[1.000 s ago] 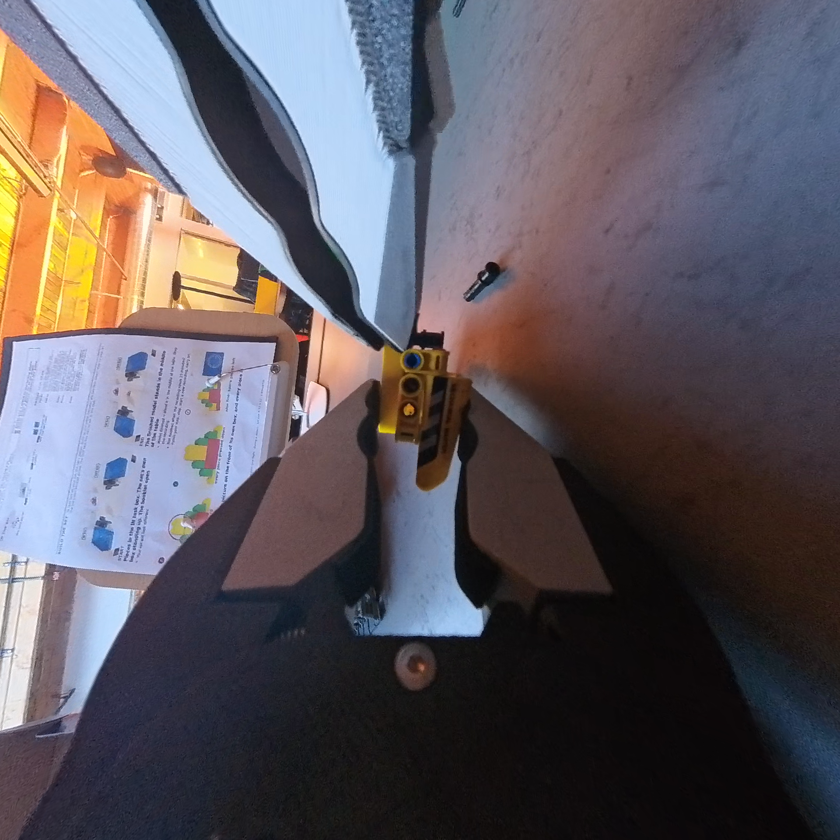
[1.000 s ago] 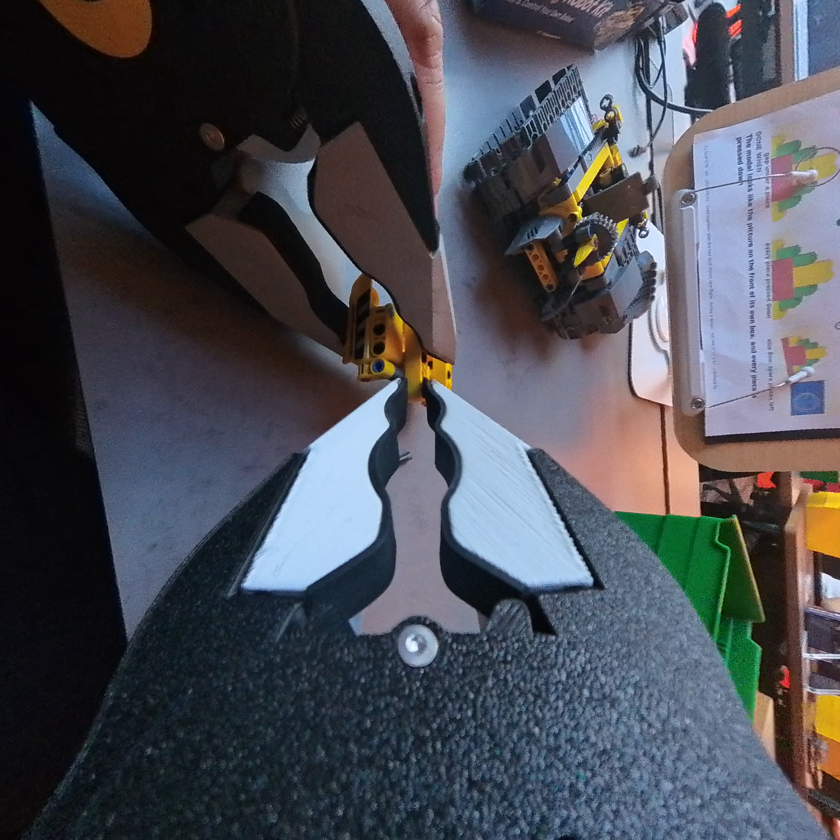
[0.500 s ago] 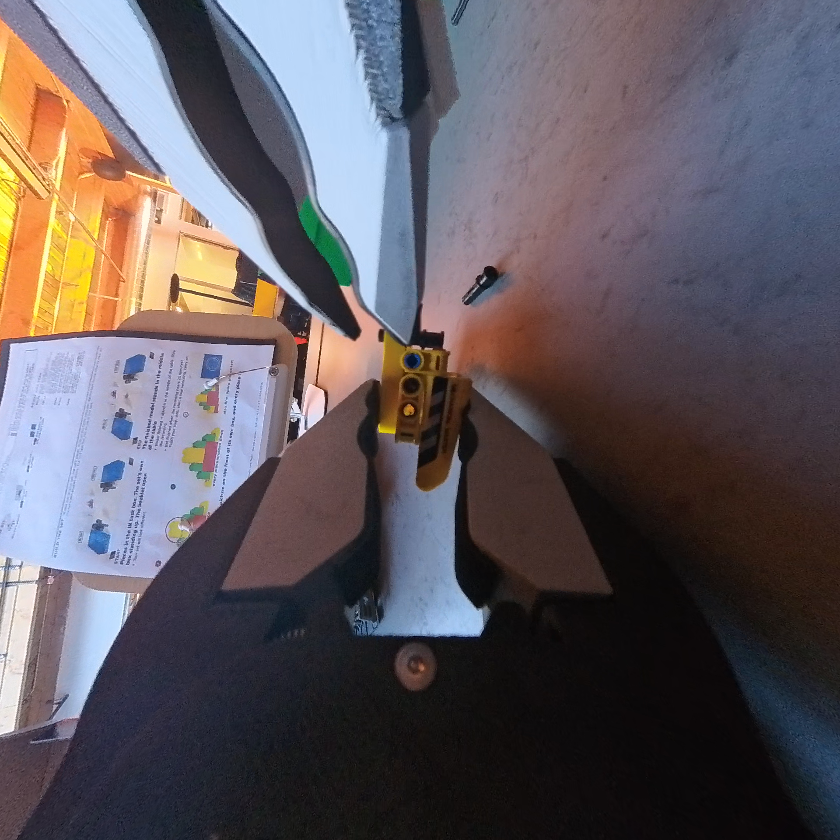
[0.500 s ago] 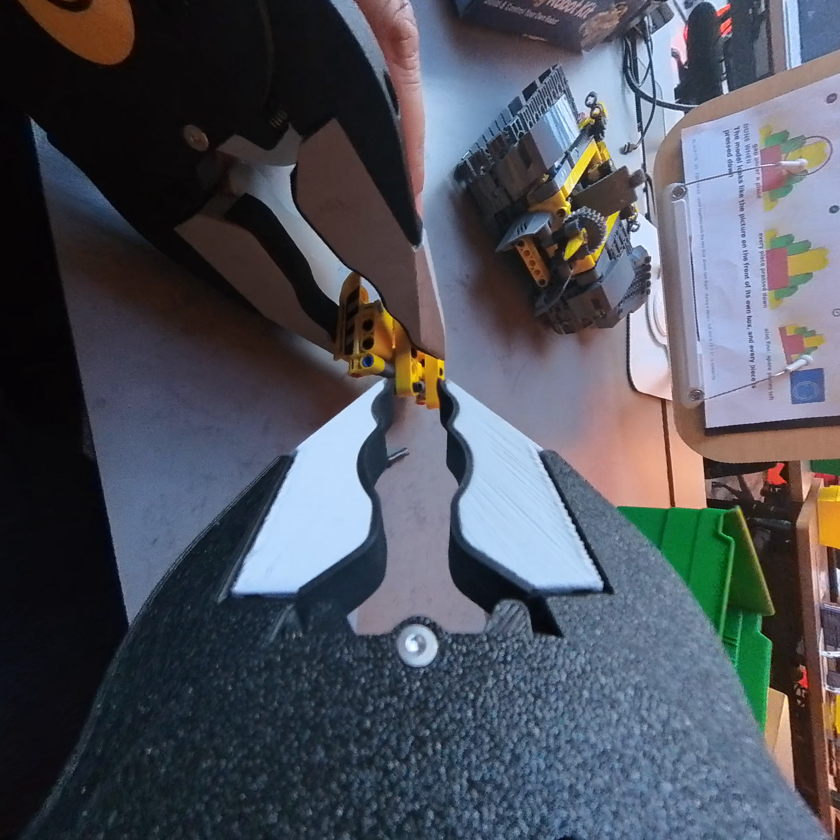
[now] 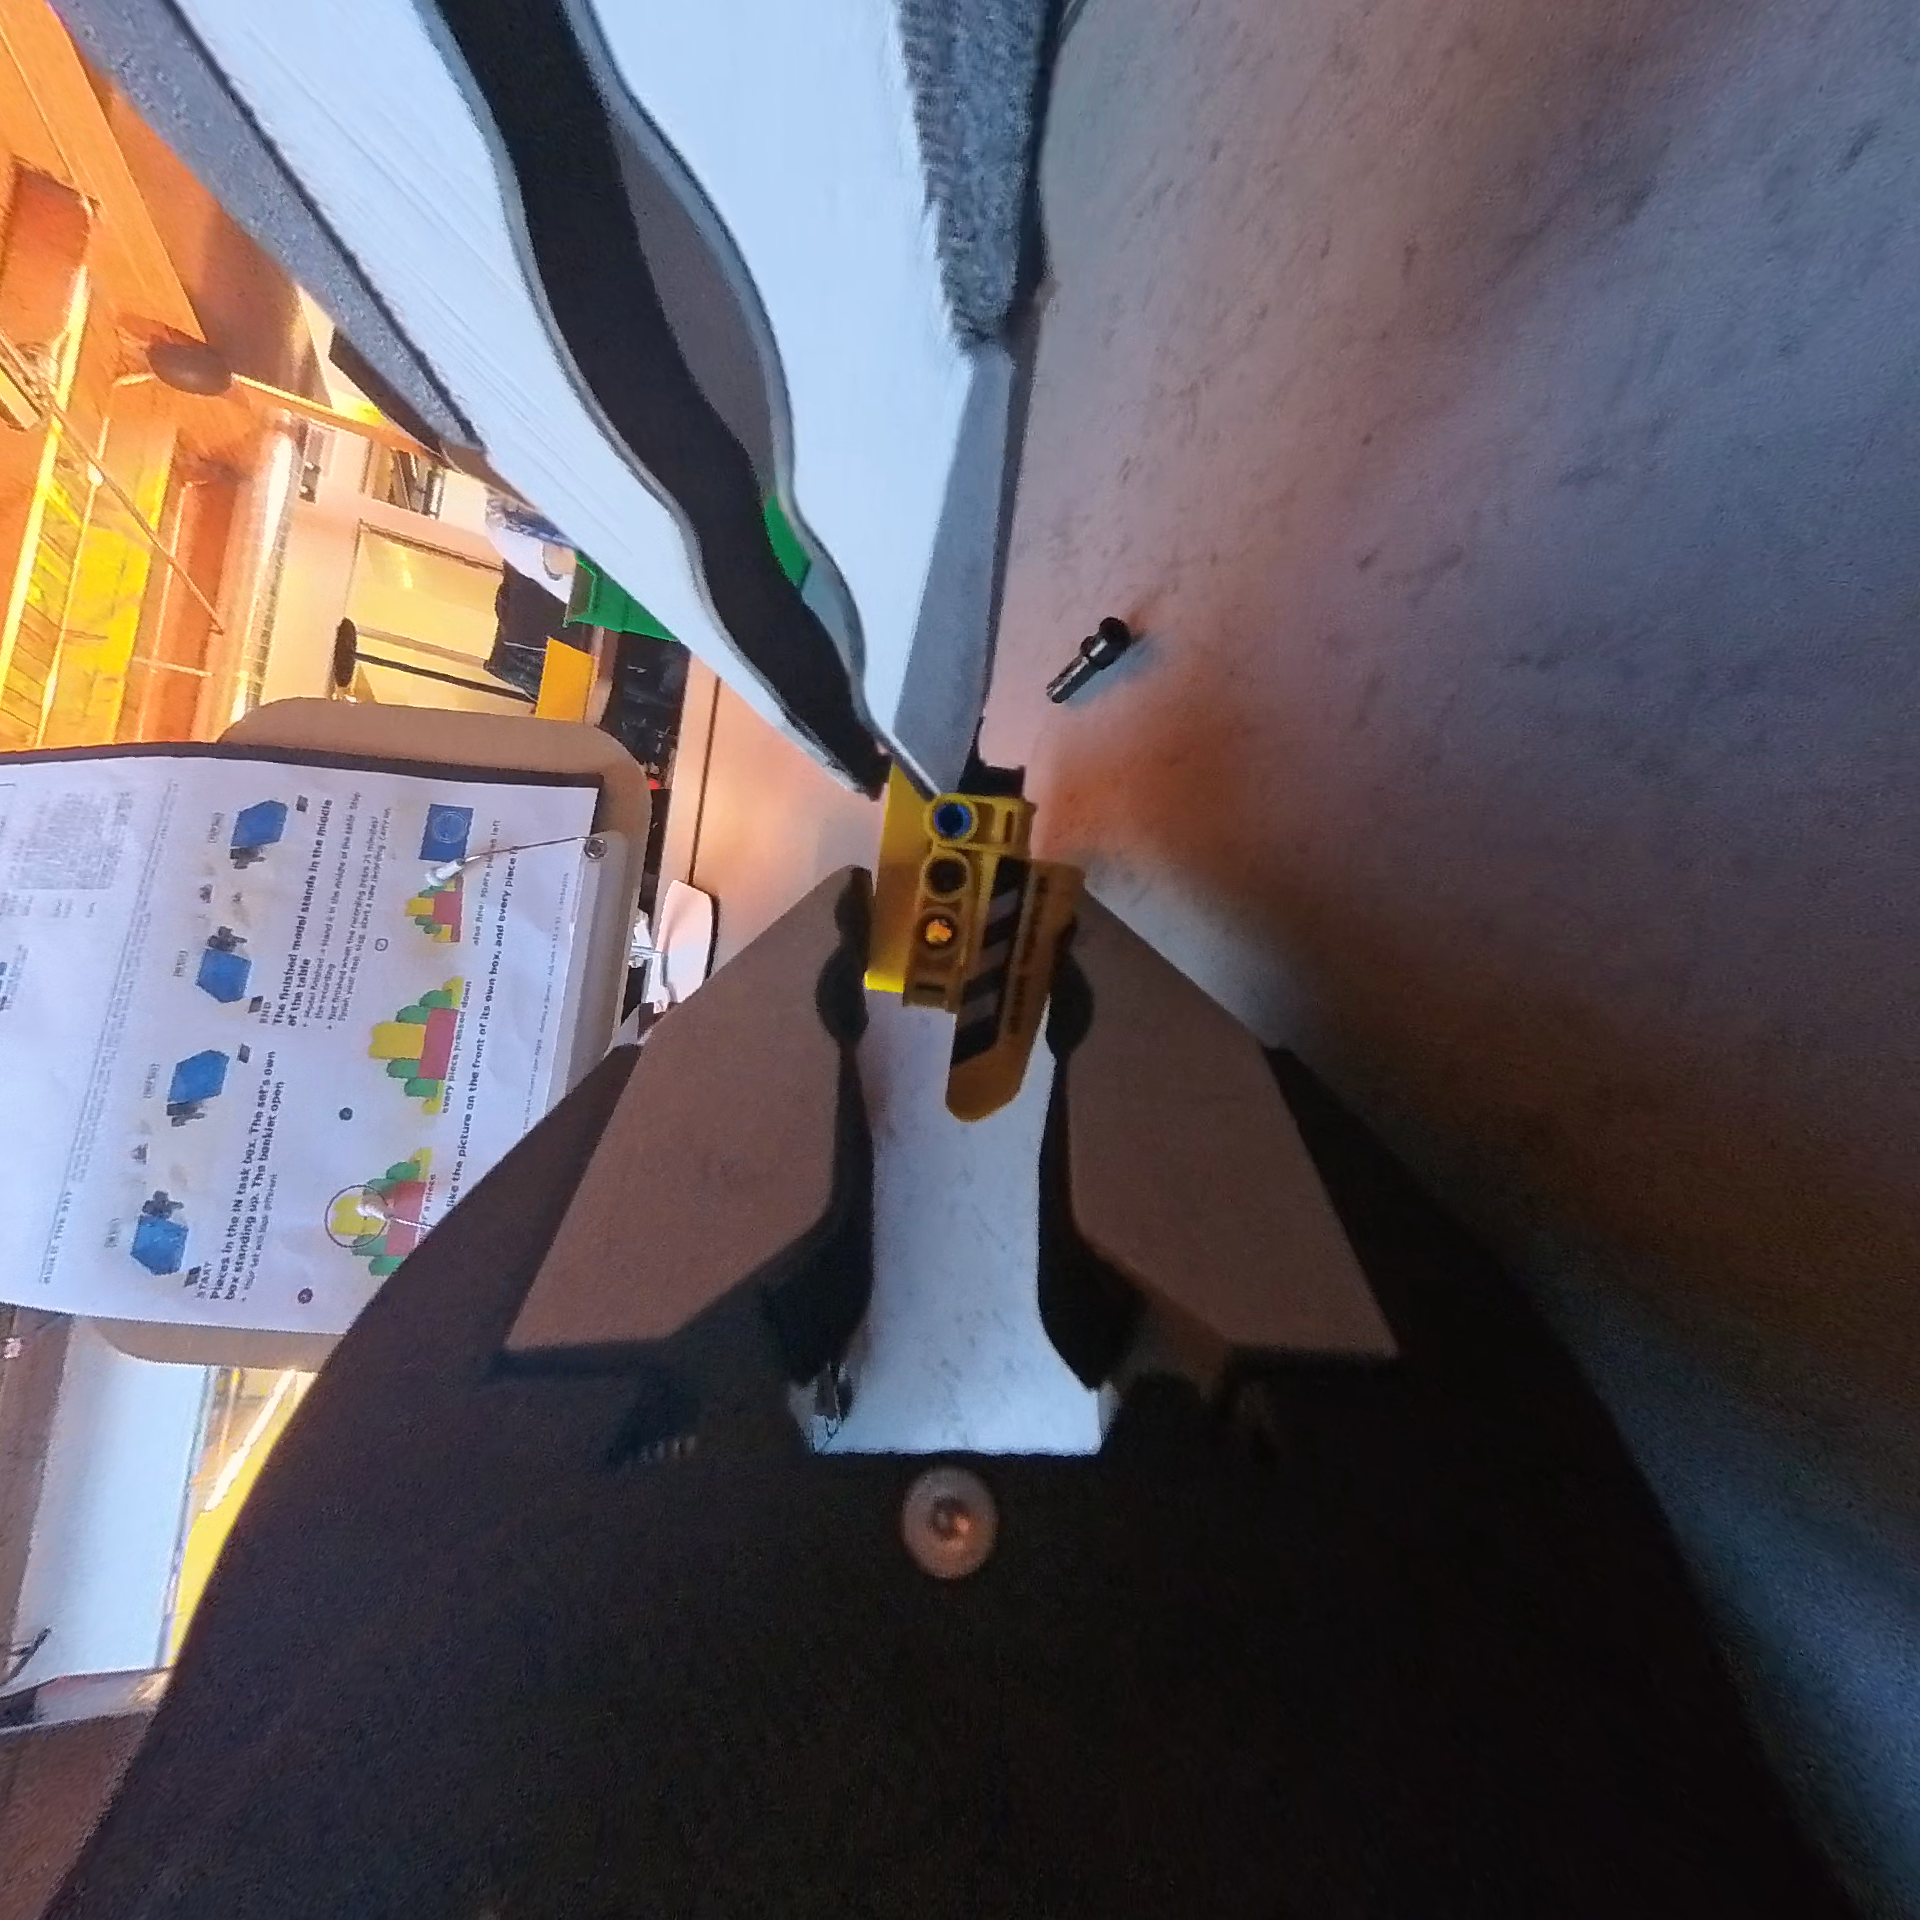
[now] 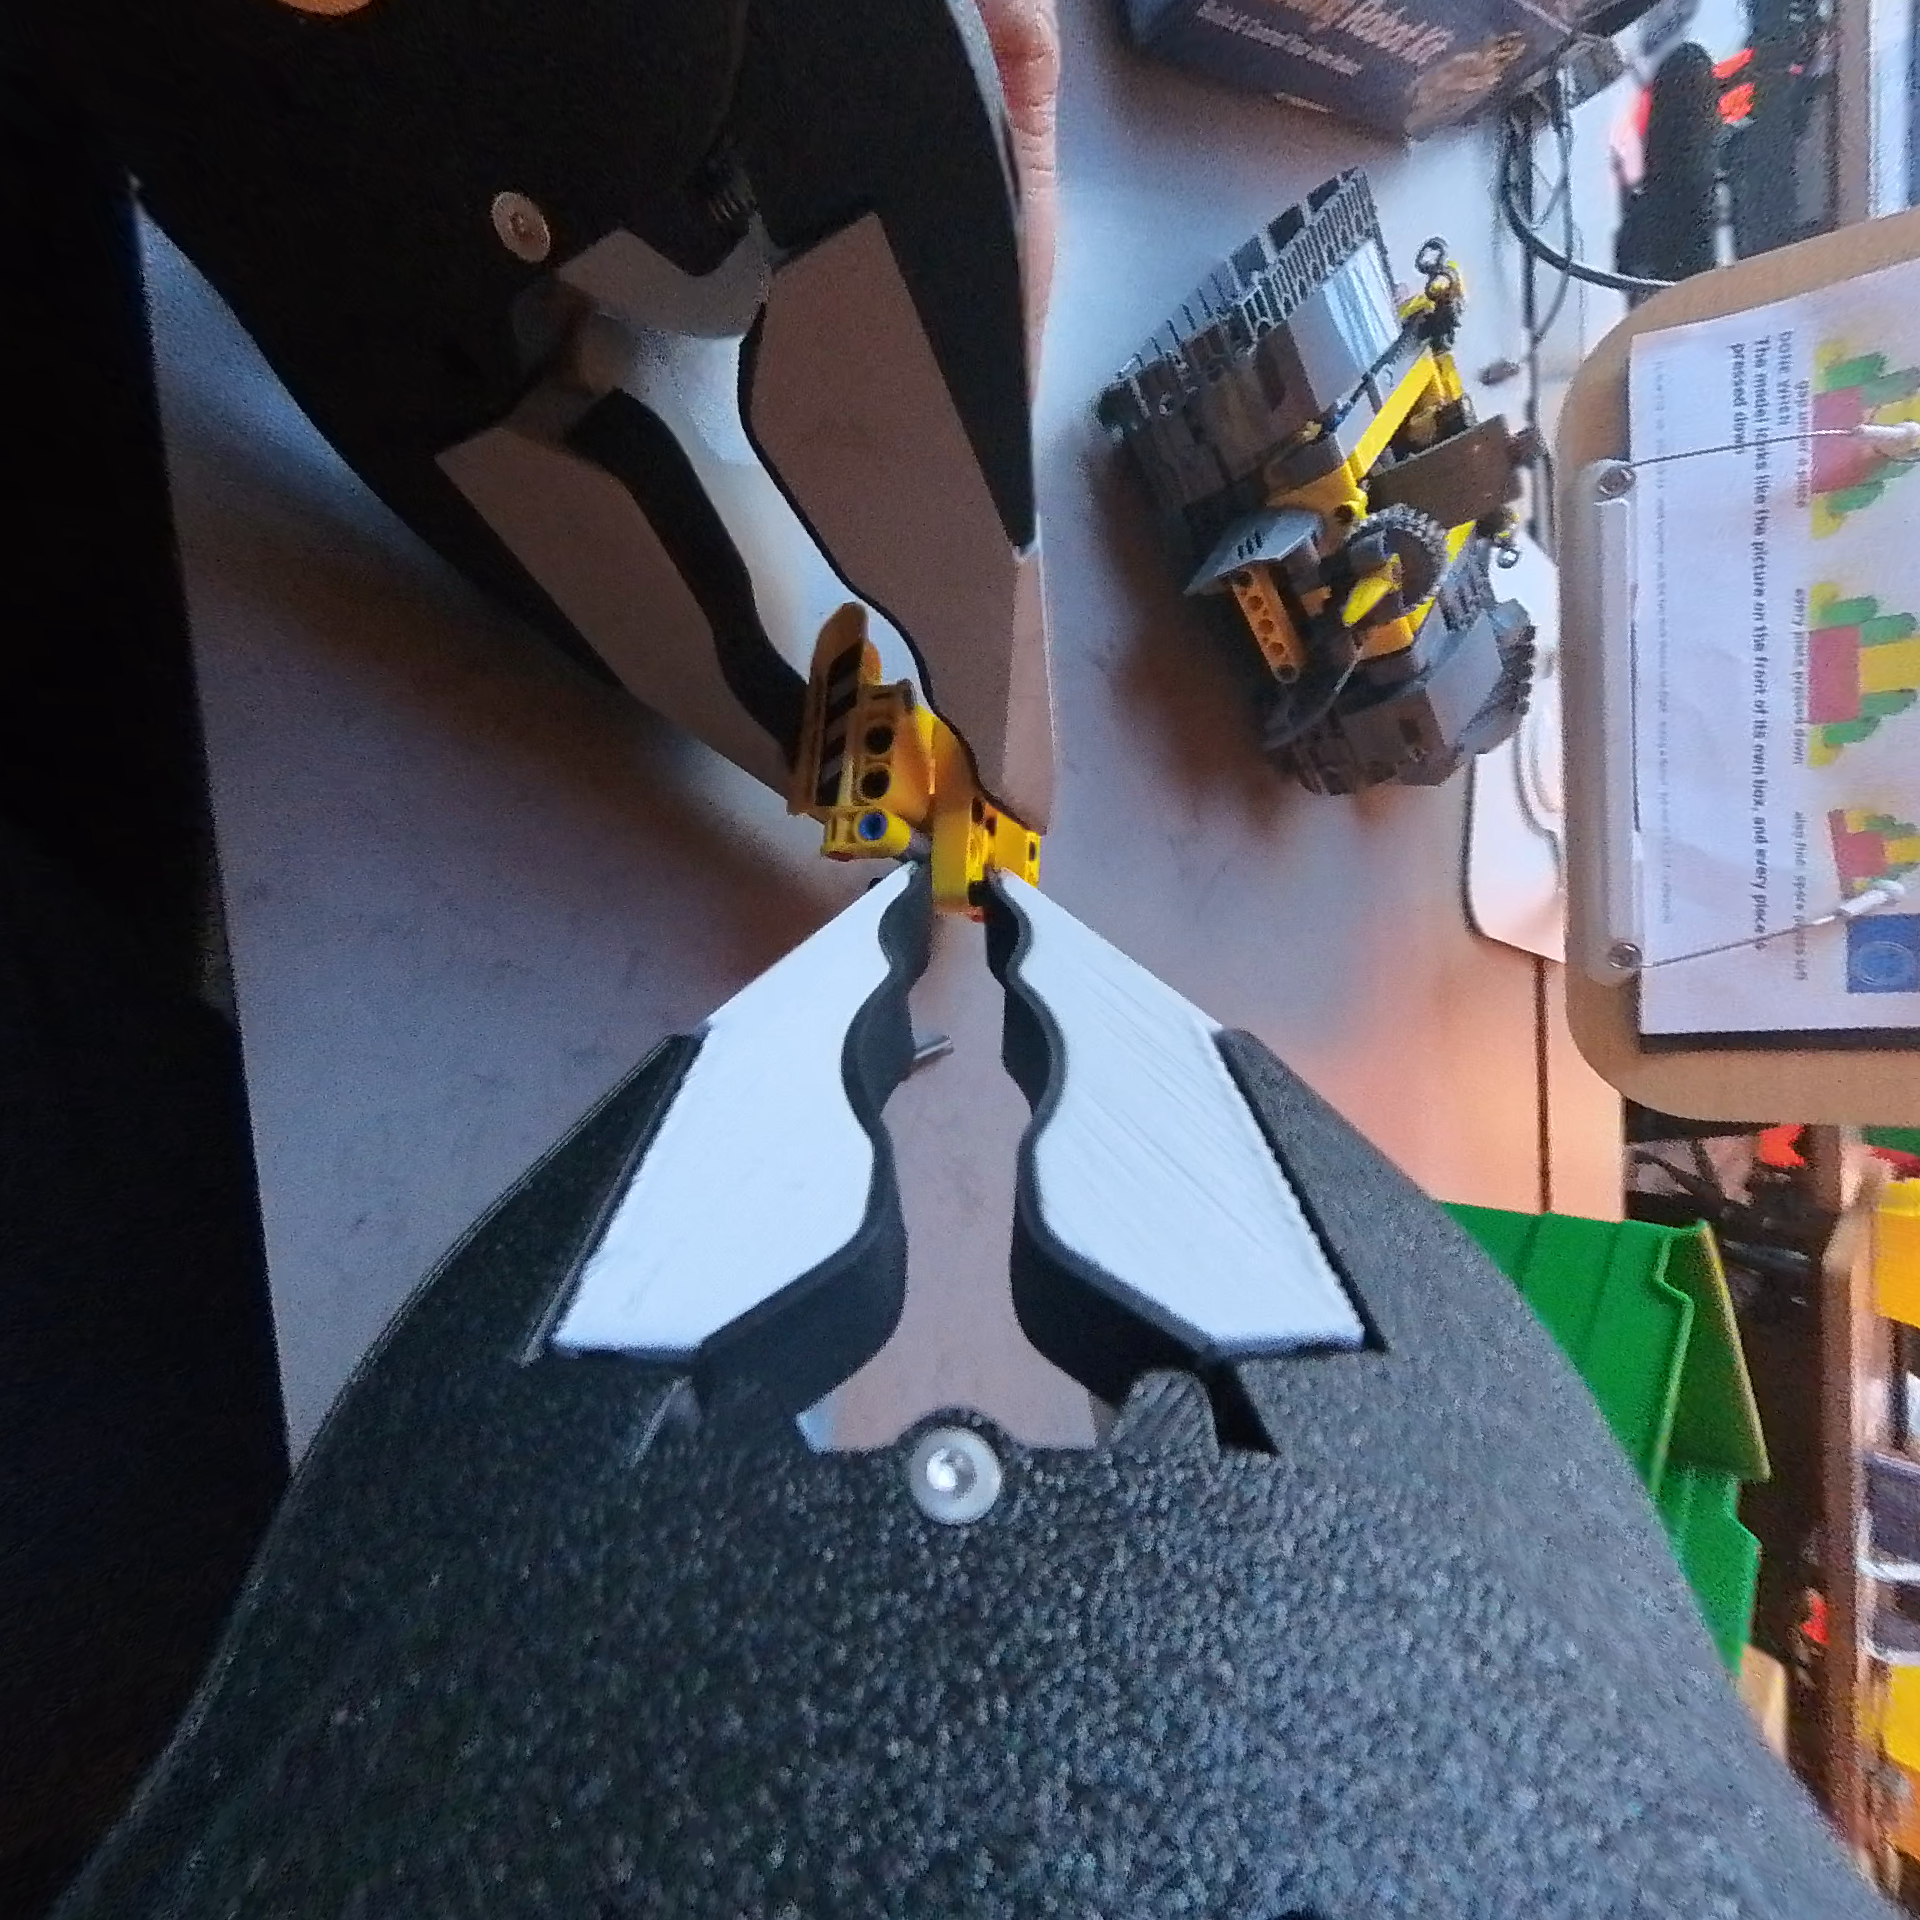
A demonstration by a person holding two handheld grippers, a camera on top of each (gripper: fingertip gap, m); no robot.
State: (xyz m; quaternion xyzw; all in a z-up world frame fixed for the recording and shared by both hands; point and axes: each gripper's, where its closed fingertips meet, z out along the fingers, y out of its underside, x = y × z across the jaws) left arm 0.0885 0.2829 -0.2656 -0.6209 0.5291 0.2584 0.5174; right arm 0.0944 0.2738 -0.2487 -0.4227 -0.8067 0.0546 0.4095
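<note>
Yellow brick assembly [image 5: 961, 914] clamped between both grippers above grey table [image 5: 1507, 520].
Left gripper [image 5: 961, 935] closed on it; right gripper [image 6: 951, 883] pinches its end; black pin [image 5: 1086, 660] at 1 o'clock.

A grey-and-yellow brick vehicle [image 6: 1340, 540] lies on the counter [image 6: 499, 935] near a clipboard [image 6: 1600, 727]; a green bin [image 6: 1621, 1351] sits beyond.

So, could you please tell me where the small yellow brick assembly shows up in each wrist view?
Left wrist view: the yellow brick assembly sits just above centre, clamped at the tips of the left gripper.
Right wrist view: it is above centre, just beyond the right gripper, whose tips close on its lower end.
Shared landmark: the clipboard with an illustrated sheet.
</note>
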